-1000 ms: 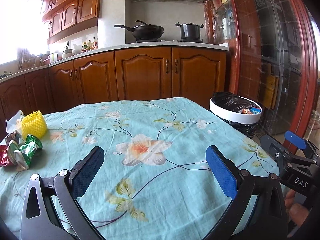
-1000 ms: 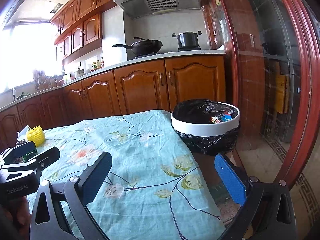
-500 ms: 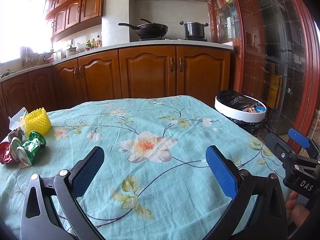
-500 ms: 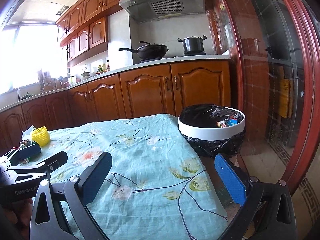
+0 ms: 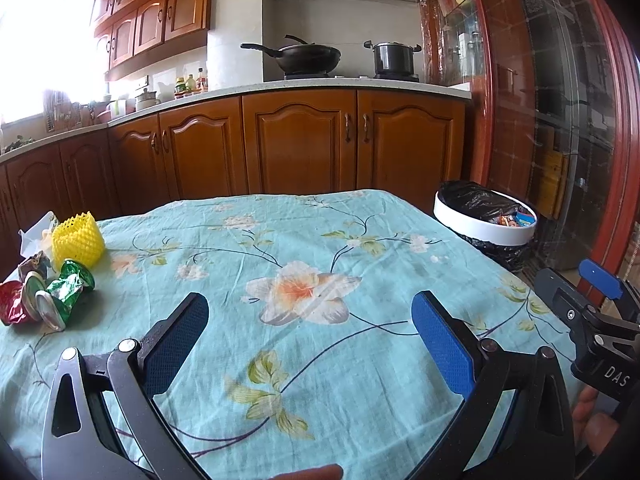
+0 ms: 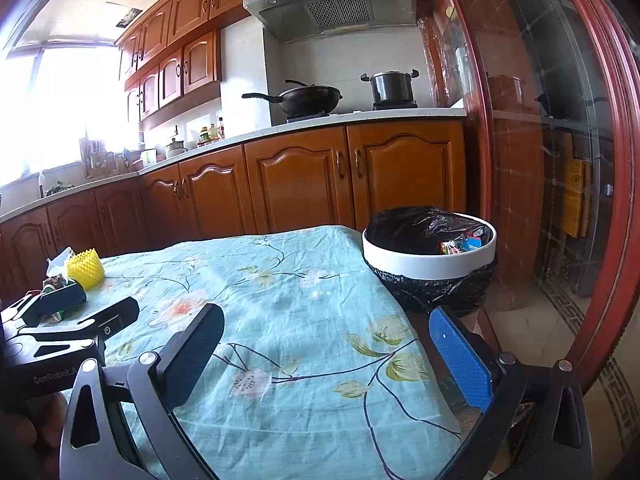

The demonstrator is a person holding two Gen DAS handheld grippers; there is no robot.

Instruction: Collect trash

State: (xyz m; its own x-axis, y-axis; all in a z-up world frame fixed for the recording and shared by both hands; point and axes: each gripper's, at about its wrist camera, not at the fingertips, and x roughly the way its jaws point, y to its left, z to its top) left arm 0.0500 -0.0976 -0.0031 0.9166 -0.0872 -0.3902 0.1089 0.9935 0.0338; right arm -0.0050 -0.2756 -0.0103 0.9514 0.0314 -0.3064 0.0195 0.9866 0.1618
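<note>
Left gripper (image 5: 310,330): held low over the table, pointing forward, its two blue-padded fingers (image 5: 440,344) spread wide with nothing between them.
Right gripper (image 6: 326,354): held level alongside, near the table's right edge, its fingers (image 6: 460,360) equally wide apart and empty.
Hands: a fingertip (image 5: 308,472) showed beneath the left gripper; part of a hand (image 5: 592,420) gripped the right gripper's handle.

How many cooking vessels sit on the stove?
2: a black wok on the left burner and a lidded pot on the right burner. None seems hidden.
</note>
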